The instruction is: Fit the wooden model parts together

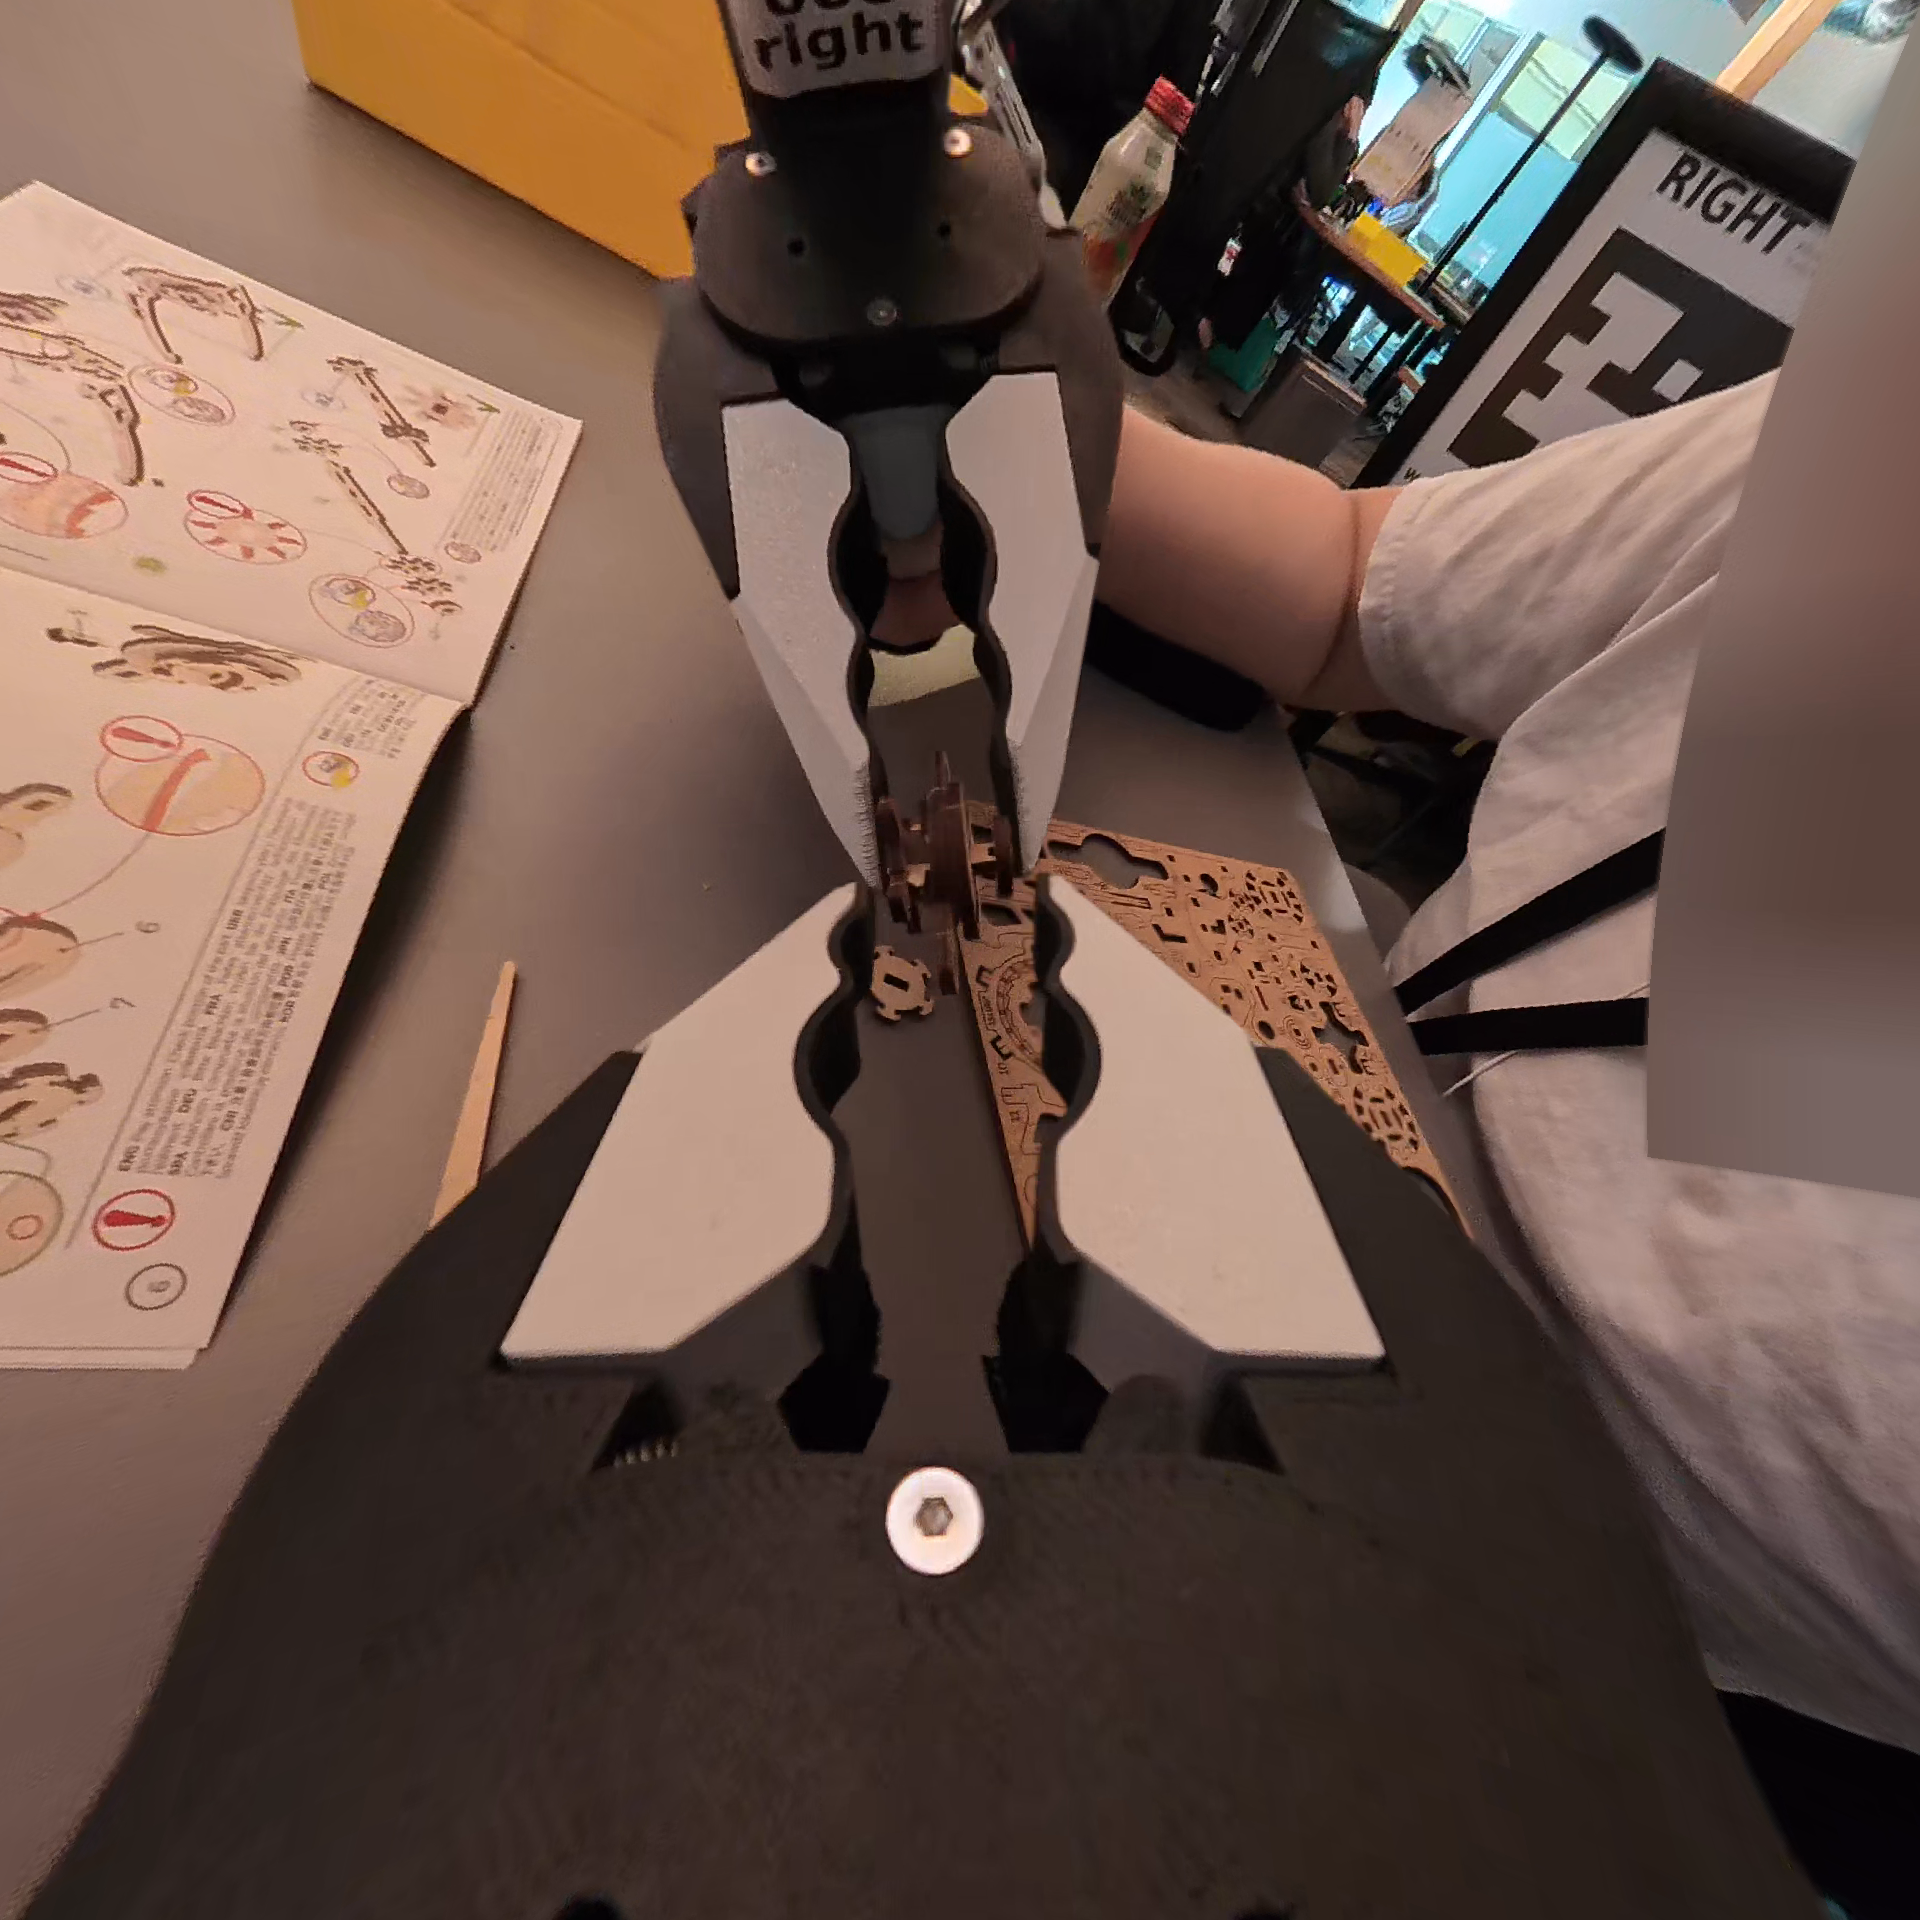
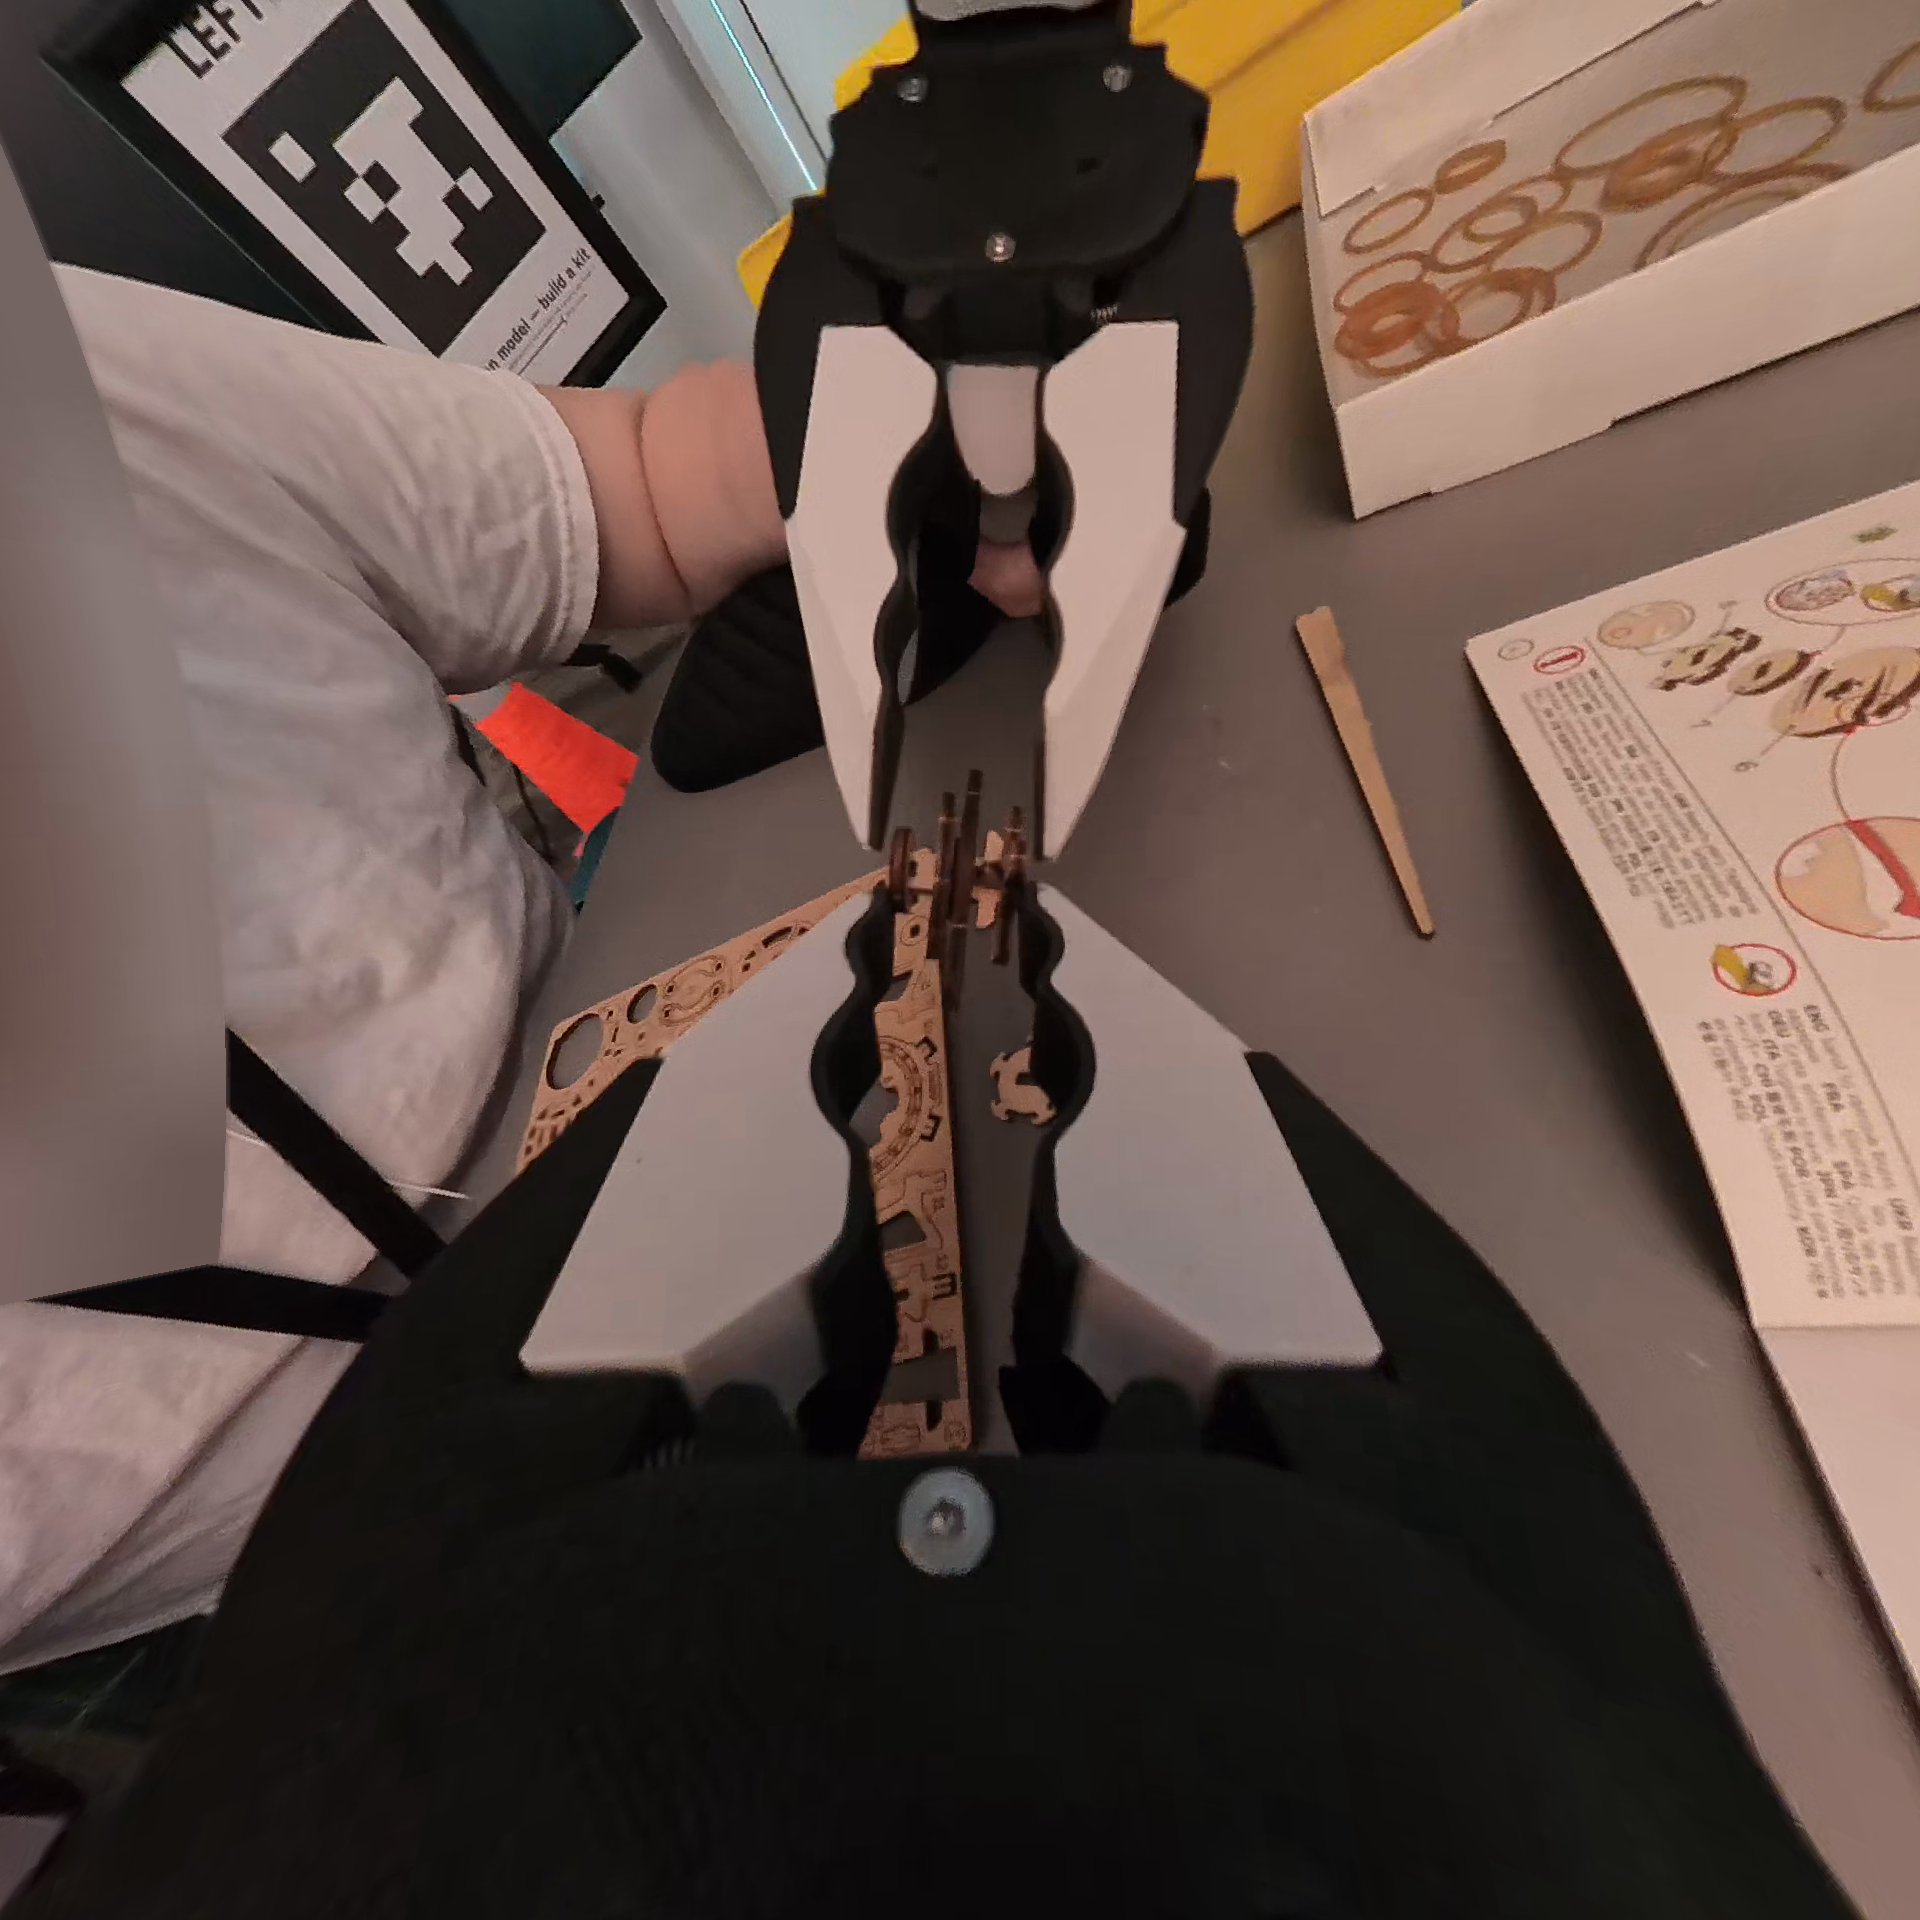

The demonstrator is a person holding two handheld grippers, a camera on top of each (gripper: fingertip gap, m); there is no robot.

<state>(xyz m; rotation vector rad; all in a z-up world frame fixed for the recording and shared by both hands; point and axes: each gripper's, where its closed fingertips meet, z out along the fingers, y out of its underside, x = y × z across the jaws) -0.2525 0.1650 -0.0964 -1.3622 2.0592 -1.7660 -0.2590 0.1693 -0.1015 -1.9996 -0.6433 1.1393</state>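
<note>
My left gripper [image 1: 940, 883] and right gripper [image 2: 956, 883] both clamp the small dark wooden gear assembly [image 1: 940, 857], meeting at twelve o'clock. It looks light, thin and brittle. Hold the hubs, not the teeth.

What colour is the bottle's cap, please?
Red; the bottle cap shows only in the left wrist view.

The left hand-held gripper [image 1: 940, 899] fills the lower frame, the right hand-held gripper [image 1: 940, 831] the upper centre; tips nearly meet, both narrowly parted. A bare forearm [image 1: 1226, 561] shows right.
</note>
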